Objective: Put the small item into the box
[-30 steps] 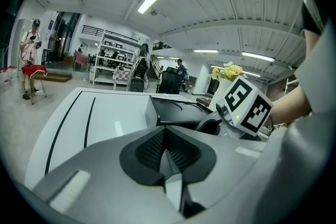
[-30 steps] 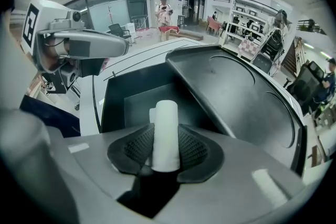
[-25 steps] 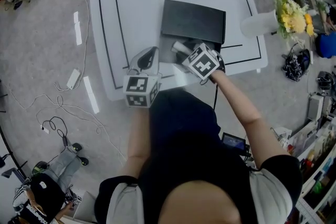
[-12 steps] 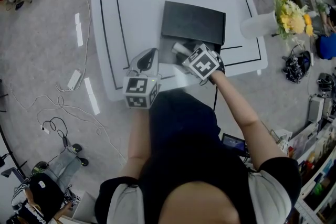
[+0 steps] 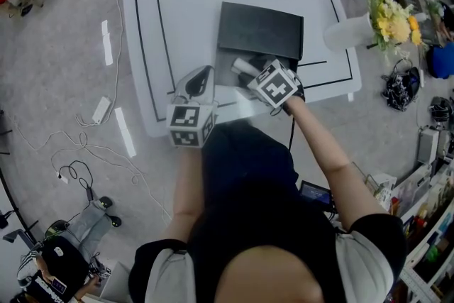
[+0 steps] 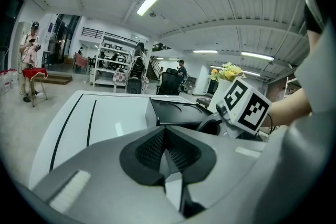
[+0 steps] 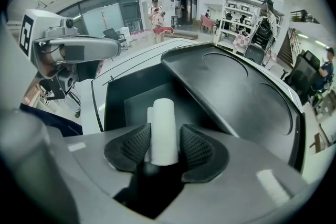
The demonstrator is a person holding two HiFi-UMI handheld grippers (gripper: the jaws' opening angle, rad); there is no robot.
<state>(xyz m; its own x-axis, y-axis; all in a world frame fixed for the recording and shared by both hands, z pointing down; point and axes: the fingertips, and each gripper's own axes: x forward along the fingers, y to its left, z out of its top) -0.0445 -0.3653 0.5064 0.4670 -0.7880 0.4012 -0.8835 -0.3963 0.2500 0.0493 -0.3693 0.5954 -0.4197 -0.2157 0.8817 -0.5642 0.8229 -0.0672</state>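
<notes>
A black box (image 5: 260, 28) lies on the white table (image 5: 177, 10), its lid (image 7: 236, 92) swung back and its tray (image 7: 134, 99) open toward me. A small white cylinder (image 7: 164, 131) stands between the pads of my right gripper (image 7: 165, 136), right over the tray. The jaws are opening, and a narrow gap shows beside the cylinder. In the head view the cylinder (image 5: 243, 66) pokes out ahead of the right gripper (image 5: 250, 72) at the box's near edge. My left gripper (image 5: 200, 79) hovers left of the box, and its pads (image 6: 157, 147) are closed together on nothing.
A round white stand (image 5: 347, 32) with yellow flowers (image 5: 394, 18) sits just off the table's right edge. Cables (image 5: 78, 160) trail over the floor at left. A person (image 5: 57, 266) crouches at the bottom left. Black lines mark out the tabletop.
</notes>
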